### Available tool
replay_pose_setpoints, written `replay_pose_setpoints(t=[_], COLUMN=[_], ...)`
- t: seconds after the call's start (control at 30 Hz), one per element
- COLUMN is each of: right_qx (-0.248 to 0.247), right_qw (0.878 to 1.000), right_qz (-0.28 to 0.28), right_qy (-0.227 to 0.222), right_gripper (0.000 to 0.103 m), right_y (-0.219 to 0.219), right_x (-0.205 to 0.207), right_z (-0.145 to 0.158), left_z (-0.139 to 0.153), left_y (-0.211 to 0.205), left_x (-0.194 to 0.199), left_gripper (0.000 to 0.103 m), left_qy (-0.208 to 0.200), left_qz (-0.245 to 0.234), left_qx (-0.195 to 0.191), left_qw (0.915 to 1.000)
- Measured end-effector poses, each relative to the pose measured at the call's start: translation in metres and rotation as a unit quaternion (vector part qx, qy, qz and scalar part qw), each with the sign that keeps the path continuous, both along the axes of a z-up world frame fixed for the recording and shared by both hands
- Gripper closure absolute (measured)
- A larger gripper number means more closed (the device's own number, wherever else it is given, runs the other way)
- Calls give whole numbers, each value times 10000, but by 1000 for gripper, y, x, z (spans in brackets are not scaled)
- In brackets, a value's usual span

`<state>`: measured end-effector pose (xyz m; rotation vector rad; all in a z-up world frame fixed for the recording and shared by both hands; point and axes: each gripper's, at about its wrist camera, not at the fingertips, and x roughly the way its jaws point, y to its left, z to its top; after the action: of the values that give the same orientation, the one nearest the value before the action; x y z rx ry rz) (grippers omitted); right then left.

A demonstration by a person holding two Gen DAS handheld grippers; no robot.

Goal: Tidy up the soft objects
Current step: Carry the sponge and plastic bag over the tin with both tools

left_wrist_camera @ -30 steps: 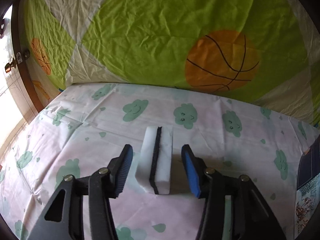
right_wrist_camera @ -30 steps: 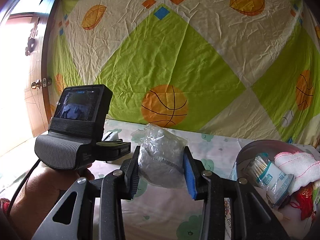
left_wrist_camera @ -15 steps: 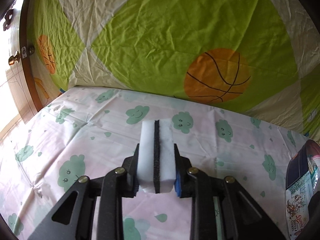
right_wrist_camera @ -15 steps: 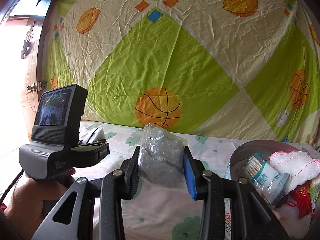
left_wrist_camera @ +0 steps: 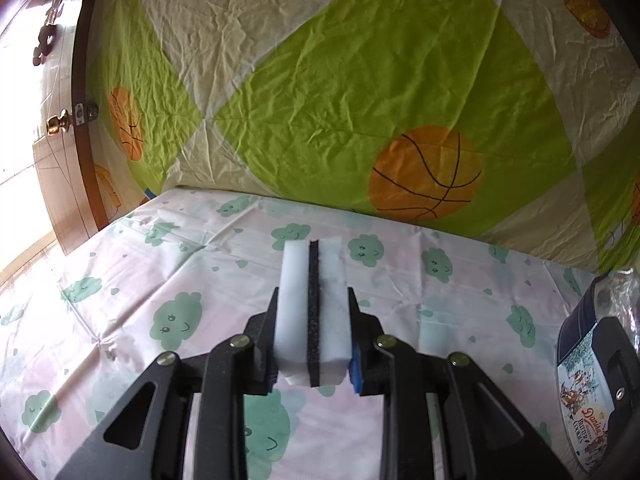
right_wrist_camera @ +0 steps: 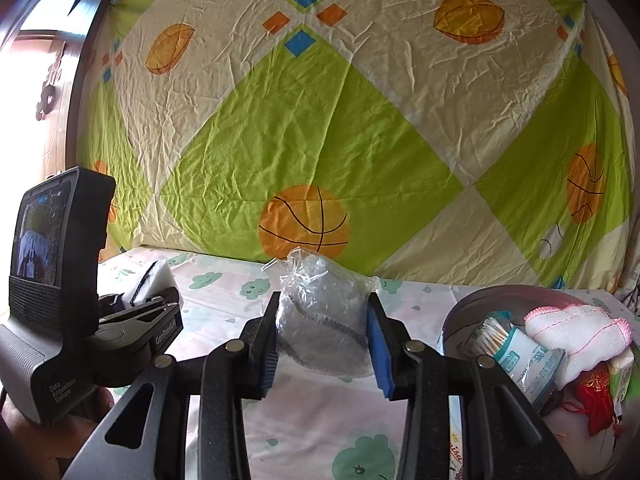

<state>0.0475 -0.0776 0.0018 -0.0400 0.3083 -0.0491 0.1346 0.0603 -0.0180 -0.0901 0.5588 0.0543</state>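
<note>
White foam with a black middle layer, the sponge (left_wrist_camera: 312, 316) is pinched upright between the pads of the left gripper (left_wrist_camera: 313, 338), lifted off the cloud-print bench (left_wrist_camera: 120, 280). To its right, the right gripper (right_wrist_camera: 322, 338) is clamped on a clear plastic bag (right_wrist_camera: 320, 320) with something grey inside. Farther right sits a round tin (right_wrist_camera: 456, 320) holding cotton swabs (right_wrist_camera: 492, 330) and a white cloth (right_wrist_camera: 576, 332).
</note>
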Motion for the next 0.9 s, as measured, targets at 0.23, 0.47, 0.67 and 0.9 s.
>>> replay_pose_setpoints(t=[0.23, 0.47, 0.67, 0.9], right_qx=[-16, -25, -50, -51], right_qw=[10000, 10000, 9999, 9999], right_qz=[-38, -74, -102, -138], right_qy=[4, -9, -11, -7], right_gripper=[62, 62, 62, 61], right_y=[-3, -5, -8, -13], right_x=[-6, -13, -21, -29], right_z=[1, 1, 1, 2], left_z=[3, 7, 9, 9], left_y=[-5, -12, -14, -20], left_x=[-17, -29, -37, -47], left_gripper=[78, 78, 78, 78], left_qy=[-176, -348, -400, -427], left_qz=[-20, -55, -62, -103], left_qx=[84, 232, 204, 148], left_qw=[9998, 9991, 9990, 9989])
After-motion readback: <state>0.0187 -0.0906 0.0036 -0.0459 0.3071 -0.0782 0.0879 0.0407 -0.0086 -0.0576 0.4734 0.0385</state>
